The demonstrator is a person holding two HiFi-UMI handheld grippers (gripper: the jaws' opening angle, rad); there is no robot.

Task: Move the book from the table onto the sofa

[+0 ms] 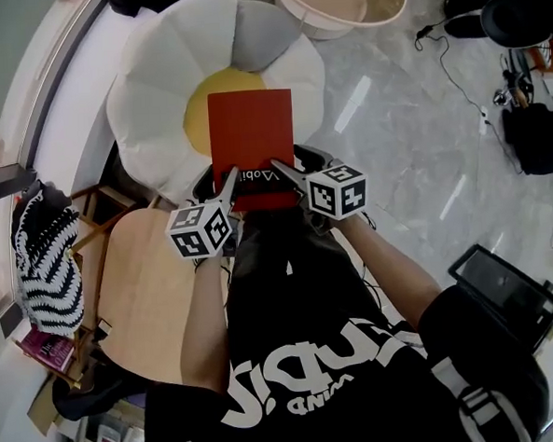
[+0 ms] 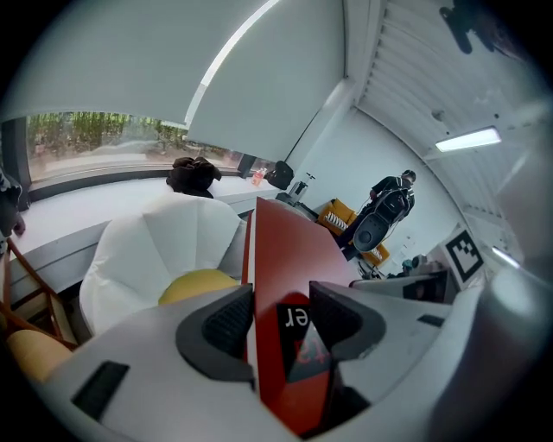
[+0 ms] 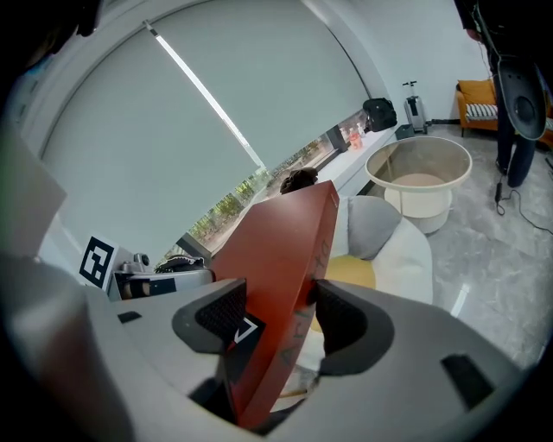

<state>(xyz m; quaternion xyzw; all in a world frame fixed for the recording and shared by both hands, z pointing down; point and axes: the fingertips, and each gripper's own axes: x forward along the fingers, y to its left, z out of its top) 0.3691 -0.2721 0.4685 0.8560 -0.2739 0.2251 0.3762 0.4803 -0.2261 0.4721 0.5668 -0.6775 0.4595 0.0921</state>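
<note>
Red book over the yellow centre of the white flower-shaped sofa, held at its near edge by both grippers. The left gripper is clamped on the near left corner and the right gripper on the near right corner, each with both jaws pressed against the covers. The round wooden worktop stands beside the sofa, clear of the book.
</note>
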